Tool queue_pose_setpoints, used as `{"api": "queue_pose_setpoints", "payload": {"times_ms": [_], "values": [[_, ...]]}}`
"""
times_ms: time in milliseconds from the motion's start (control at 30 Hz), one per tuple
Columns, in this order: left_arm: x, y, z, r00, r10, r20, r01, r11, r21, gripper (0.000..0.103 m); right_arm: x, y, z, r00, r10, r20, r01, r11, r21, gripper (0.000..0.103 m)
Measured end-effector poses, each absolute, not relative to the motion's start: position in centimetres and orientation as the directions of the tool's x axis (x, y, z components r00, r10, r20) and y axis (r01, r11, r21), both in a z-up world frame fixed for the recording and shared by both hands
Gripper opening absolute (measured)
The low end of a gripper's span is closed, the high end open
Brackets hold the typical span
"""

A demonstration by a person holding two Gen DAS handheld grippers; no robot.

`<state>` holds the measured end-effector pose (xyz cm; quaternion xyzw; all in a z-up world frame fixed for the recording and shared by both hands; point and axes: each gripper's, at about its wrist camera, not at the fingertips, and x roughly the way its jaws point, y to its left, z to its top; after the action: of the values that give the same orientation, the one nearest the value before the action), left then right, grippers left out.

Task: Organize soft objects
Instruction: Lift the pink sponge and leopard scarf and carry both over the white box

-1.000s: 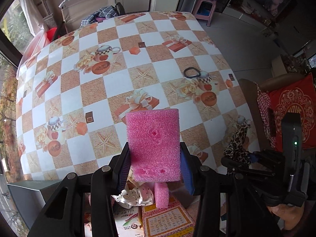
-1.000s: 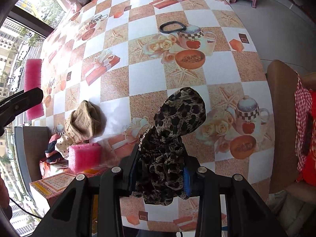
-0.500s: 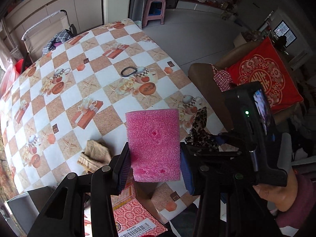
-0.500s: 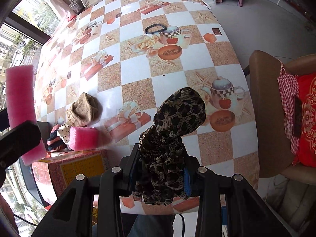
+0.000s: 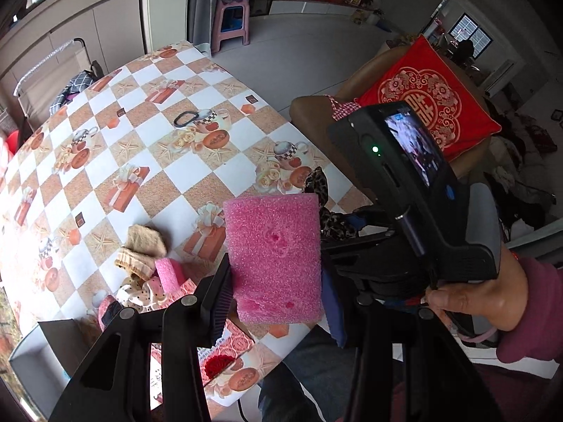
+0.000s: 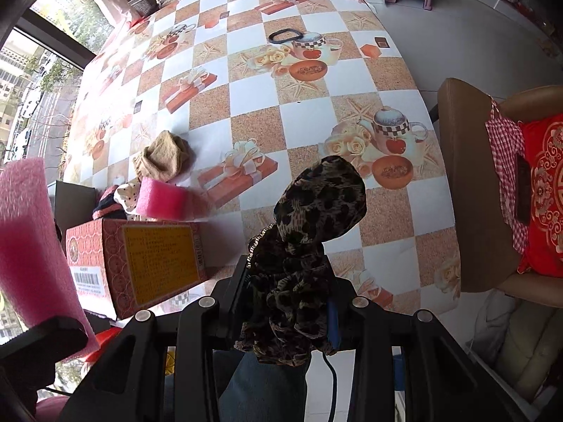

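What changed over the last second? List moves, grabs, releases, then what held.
Both hands pulled back from the table and rose; the left view swung toward the red cushion. No grabs or releases: left gripper still clamps the pink foam block, right gripper the leopard-print fabric scrunchie. The pile by the box is unmoved.

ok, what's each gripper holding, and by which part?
Left gripper: pink foam block, clamped across its lower sides. Right gripper: leopard-print cloth, pinched around its bunched lower part, top sticking out.
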<state>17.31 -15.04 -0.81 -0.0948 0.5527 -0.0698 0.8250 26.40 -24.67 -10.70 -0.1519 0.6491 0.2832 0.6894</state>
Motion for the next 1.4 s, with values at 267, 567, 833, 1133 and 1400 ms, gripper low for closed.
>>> {"api": "queue_pose_setpoints", "payload": {"times_ms": [267, 567, 833, 1133, 1400], "values": [[12.7, -14.8, -0.8, 0.379, -0.22, -0.899, 0.015, 0.973, -0.231, 0.05, 21.8, -24.1, -10.4, -0.058, 0.199, -0.978, -0.651, 0.735, 0.188, 0.038], [7.6, -11.7, -2.0, 0.375, -0.178, -0.91, -0.103, 0.967, -0.232, 0.05, 16.3, -22.3, -11.0, -0.142, 0.177, -0.974, -0.761, 0.609, 0.222, 0.038], [3.7, -7.5, -3.4, 0.374, -0.128, -0.919, -0.296, 0.922, -0.249, 0.05, 12.6, -19.8, -11.6, -0.212, 0.136, -0.968, -0.848, 0.467, 0.252, 0.038], [-0.2, -4.1, -4.7, 0.362, -0.065, -0.93, -0.466, 0.851, -0.241, 0.05, 7.5, -15.7, -11.7, -0.242, 0.071, -0.968, -0.942, 0.224, 0.252, 0.038], [-3.4, -2.1, -5.1, 0.361, -0.016, -0.932, -0.59, 0.771, -0.242, 0.05, 4.8, -12.2, -11.1, -0.228, 0.037, -0.973, -0.972, 0.05, 0.23, 0.038]]}}
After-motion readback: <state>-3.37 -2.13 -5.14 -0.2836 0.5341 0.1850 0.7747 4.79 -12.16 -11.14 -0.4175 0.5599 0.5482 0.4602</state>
